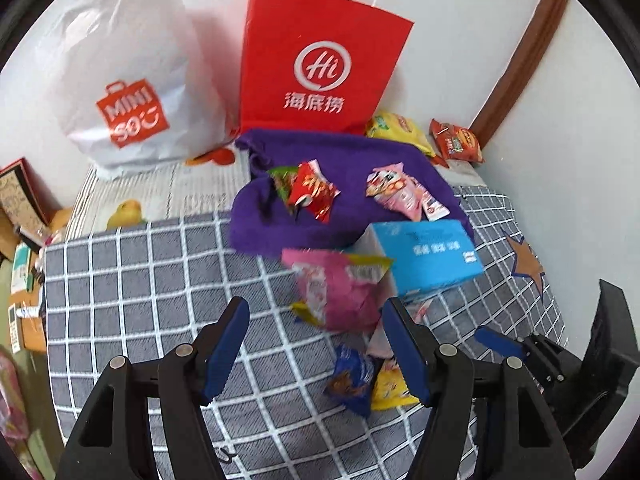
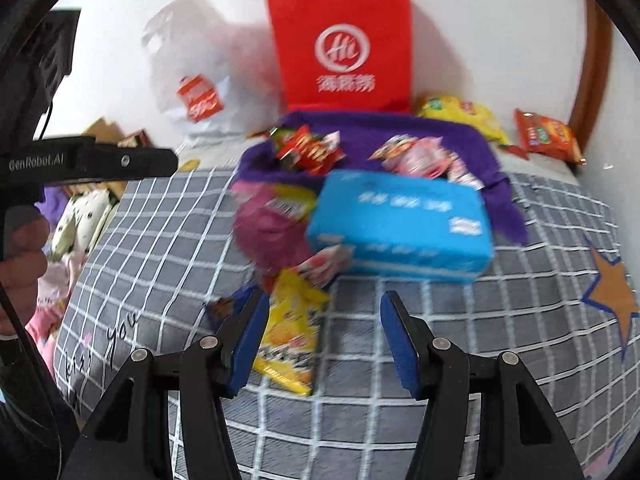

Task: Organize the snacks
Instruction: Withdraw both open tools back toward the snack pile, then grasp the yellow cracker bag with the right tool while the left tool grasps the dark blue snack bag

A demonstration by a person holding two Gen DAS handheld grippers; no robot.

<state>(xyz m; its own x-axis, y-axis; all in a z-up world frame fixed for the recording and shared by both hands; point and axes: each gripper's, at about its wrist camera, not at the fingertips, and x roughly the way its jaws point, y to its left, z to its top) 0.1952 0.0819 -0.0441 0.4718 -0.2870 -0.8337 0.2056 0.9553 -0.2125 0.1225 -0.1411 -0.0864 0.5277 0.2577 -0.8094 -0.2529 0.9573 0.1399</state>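
Observation:
Snack packets lie on a grey checked blanket [image 1: 160, 280]. A pink bag [image 1: 340, 284] leans on a blue box [image 1: 428, 256]. A small blue packet [image 1: 352, 376] and a yellow packet [image 1: 390, 388] lie near my open, empty left gripper [image 1: 316, 320]. Red packets [image 1: 312, 192] and pink packets [image 1: 400, 192] rest on a purple cloth [image 1: 340, 152]. My right gripper [image 2: 324, 316] is open and empty, above the blanket just in front of the blue box [image 2: 404, 224], with the yellow packet [image 2: 292, 332] by its left finger. The pink bag [image 2: 268, 224] lies beyond.
A red paper bag [image 1: 320, 60] and a white plastic bag [image 1: 128, 80] stand against the back wall. A yellow bag [image 1: 400, 128] and a red bag [image 1: 456, 140] lie at the back right. Clutter lies past the bed's left edge [image 1: 24, 208]. The left gripper's body shows in the right wrist view [image 2: 80, 164].

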